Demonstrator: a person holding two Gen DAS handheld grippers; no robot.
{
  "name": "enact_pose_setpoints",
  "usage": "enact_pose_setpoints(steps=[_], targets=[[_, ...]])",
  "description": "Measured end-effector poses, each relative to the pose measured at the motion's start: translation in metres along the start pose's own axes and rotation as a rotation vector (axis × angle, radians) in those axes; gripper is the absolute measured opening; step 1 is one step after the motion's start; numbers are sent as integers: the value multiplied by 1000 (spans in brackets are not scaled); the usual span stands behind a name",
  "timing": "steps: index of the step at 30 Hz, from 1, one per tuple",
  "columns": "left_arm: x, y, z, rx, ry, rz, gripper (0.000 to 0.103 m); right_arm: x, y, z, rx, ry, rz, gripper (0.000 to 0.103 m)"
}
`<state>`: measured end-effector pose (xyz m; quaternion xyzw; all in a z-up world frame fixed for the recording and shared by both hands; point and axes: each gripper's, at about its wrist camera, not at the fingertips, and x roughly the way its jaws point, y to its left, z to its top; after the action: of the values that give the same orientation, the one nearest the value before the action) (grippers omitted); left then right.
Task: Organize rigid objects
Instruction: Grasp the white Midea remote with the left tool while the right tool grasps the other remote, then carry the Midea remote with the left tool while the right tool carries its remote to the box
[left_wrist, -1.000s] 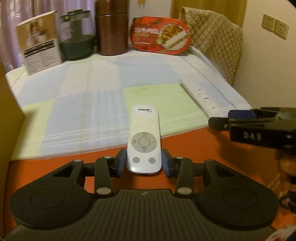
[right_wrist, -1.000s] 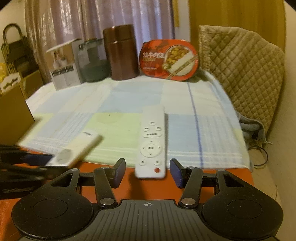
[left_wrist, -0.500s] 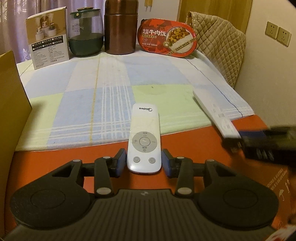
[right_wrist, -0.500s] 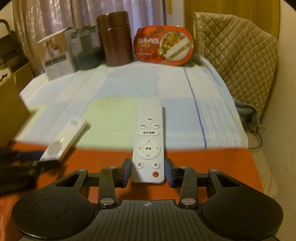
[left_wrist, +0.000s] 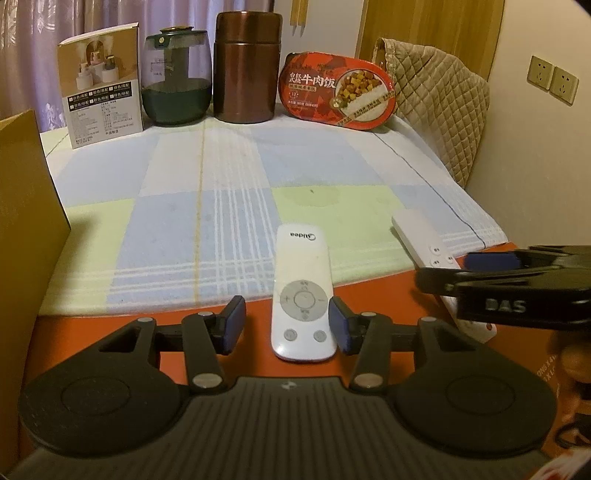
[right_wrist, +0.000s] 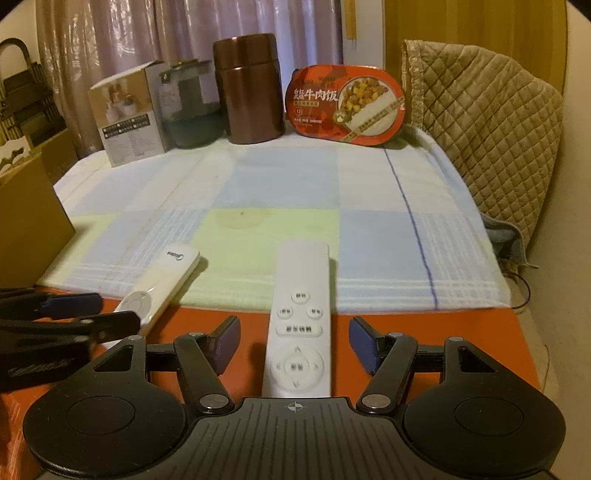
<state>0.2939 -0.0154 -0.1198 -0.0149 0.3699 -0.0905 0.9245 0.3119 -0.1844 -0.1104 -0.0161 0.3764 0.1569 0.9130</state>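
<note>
A white Midea remote (left_wrist: 303, 291) lies across the edge of the checked cloth and the orange surface. My left gripper (left_wrist: 287, 325) is open around its near end, the right pad close to it, the left pad apart. The same remote shows in the right wrist view (right_wrist: 160, 286). A longer white remote (right_wrist: 301, 325) lies between the spread fingers of my right gripper (right_wrist: 293, 341), which is open and does not touch it. It also shows in the left wrist view (left_wrist: 430, 245), partly hidden by the right gripper (left_wrist: 491, 280).
At the back of the table stand a printed box (left_wrist: 101, 83), a green glass jar (left_wrist: 177, 90), a brown canister (left_wrist: 245, 66) and a red meal tray (left_wrist: 338, 96). A cardboard box (left_wrist: 26, 229) is at the left. A quilted chair (right_wrist: 480, 133) and wall are at the right.
Both grippers have opened and let go of their remotes. The remotes now lie on the table edge. The right gripper pulled back a little along the long remote.
</note>
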Motion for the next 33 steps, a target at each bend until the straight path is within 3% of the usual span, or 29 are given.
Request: enact_pose_setpoints(steps=[6,12,21,25,33], targets=[[3,1,4,16,-14,-23,44,19,2,4,-12,10,-25,59],[15,-6,7,60,-18,-22,44,22,1,4,-16,10,-46,36],[34,-20,2,151,3,7,43,16,-4,3,22,8,-49,35],[34,-20,3,139,-4,15,36,13,-6,3,33,2,-47,35],[21,-16,1,112,0,15,36,2,-5,3,41,-16,-37,35]])
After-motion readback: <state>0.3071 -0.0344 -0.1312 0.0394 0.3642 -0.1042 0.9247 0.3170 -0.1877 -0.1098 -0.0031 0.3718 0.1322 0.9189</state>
